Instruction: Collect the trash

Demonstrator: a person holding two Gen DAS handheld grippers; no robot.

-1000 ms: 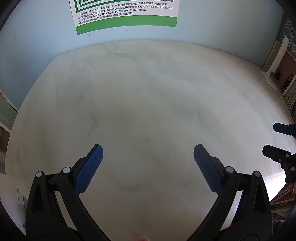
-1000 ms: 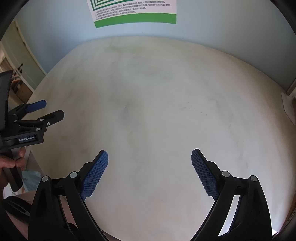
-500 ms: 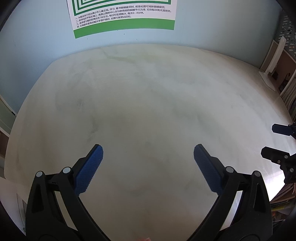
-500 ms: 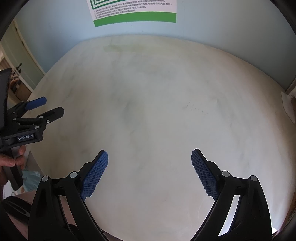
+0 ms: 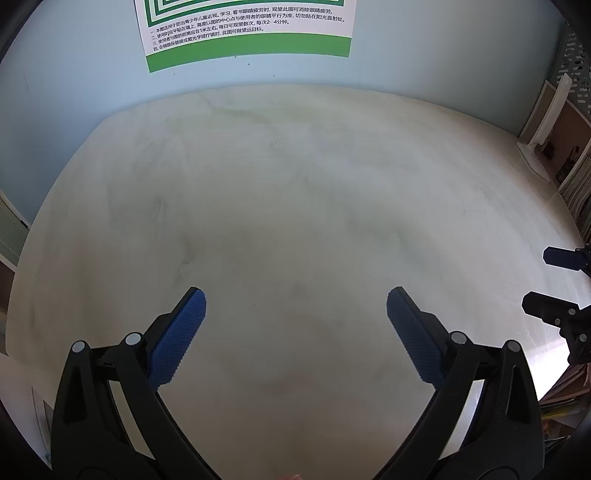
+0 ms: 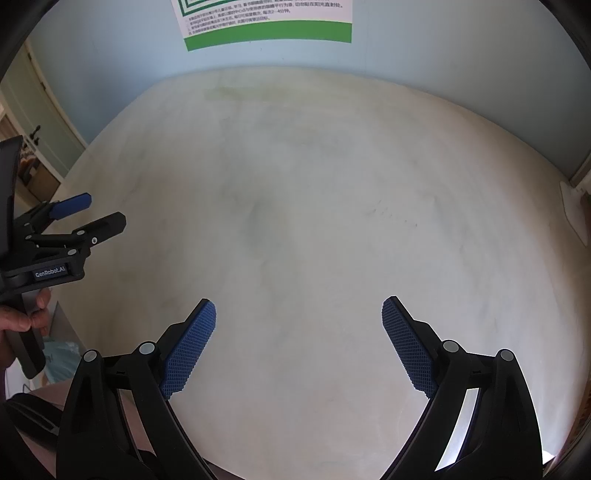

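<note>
Hovering over pale tabletop (image 5: pixel 295 177): left tongs (image 5: pixel 295 306) and right tongs (image 6: pixel 299 314), both spread wide, gripping nothing. No trash visible in either view. Green-bordered poster (image 5: pixel 247 33) on wall.

The premises appeared to be a home study area: a pale marbled surface (image 5: pixel 295 177) stood against a light blue wall carrying an eye-care poster (image 5: pixel 247 33) printed in Chinese, with books (image 5: pixel 576 184) stacked upright at its right edge.
</note>
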